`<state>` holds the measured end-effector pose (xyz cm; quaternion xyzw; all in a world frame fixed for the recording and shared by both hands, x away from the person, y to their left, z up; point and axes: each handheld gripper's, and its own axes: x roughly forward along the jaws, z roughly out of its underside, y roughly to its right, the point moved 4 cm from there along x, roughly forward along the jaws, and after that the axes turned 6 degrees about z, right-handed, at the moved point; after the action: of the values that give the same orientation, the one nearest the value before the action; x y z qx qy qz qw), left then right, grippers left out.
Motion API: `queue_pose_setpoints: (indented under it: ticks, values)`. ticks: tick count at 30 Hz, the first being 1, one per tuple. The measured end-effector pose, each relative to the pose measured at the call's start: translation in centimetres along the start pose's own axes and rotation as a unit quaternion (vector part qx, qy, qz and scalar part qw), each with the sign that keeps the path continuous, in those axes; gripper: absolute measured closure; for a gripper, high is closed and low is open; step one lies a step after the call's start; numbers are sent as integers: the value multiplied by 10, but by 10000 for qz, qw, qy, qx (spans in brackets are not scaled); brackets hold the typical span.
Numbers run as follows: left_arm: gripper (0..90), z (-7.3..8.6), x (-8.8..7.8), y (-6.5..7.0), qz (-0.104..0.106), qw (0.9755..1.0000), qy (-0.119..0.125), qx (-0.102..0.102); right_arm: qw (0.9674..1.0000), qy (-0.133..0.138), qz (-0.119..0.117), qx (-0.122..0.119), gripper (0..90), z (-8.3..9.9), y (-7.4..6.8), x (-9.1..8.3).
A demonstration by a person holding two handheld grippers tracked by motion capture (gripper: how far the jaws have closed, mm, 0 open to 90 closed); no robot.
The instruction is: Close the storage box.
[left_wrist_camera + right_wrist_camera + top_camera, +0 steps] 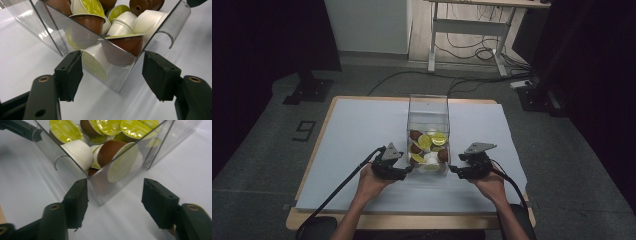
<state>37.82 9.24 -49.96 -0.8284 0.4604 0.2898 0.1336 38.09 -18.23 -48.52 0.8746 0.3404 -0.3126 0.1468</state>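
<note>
A clear plastic box (428,107) stands mid-table, its near end full of several coffee capsules (427,142) in brown, white and lime green. My left gripper (409,170) sits at the box's near-left corner and my right gripper (452,170) at its near-right corner. In the left gripper view, the left gripper (112,53) stands open astride a box corner (117,82), with a brown capsule (125,42) just behind the wall. In the right gripper view, the right gripper (115,181) stands open around the other corner (105,192), where a green-lidded capsule (120,157) leans against the wall.
A white sheet (362,130) covers the wooden table, whose edge (312,150) shows at the left. Black stand bases sit on the floor at far left (309,90) and far right (537,95). A desk frame with loose cables (467,45) stands behind.
</note>
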Motion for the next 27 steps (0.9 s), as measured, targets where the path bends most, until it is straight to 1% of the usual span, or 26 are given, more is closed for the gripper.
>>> queue_pose_setpoints:
  ticks: [3, 4, 5, 8, 10, 13, 15, 16, 19, 23, 27]
  values:
    - [354, 0, 1, 1, 43, 10000, 7, 26, 9999, -12, -79, -81, 446, -2, -4, 1]
    - [380, 0, 1, 1, 56, 10000, 15, 35, 9998, -22, -118, -125, 485, -4, -6, 2]
    - [380, 0, 1, 2, 73, 10000, 22, 56, 9998, -22, -118, -125, 485, -4, -6, 2]
    - [439, 0, 1, 3, 148, 9998, 45, 124, 9996, -71, -160, -239, 536, -6, -10, 4]
    - [457, 0, 1, 4, 134, 9998, 45, 161, 9994, -89, -183, -286, 570, -7, -13, 6]
    - [489, 0, 0, 3, 101, 9998, 60, 185, 9993, -105, -103, -348, 583, -9, -14, 7]
    - [502, -1, 0, 3, 73, 9997, 91, 191, 9994, -108, -66, -334, 588, -9, -14, 7]
    - [531, -1, 0, 3, 63, 9997, 112, 186, 9994, -114, -12, -316, 601, -10, -12, 8]
    - [567, -2, -1, 2, 33, 9997, 197, 159, 9995, -104, 91, -288, 620, -11, -9, 9]
    - [589, -3, 0, 1, -9, 9996, 248, 120, 9996, -92, 120, -229, 630, -13, -6, 10]
    - [606, -4, 0, -1, -79, 9995, 285, 91, 9997, -88, 153, -184, 664, -14, -5, 11]
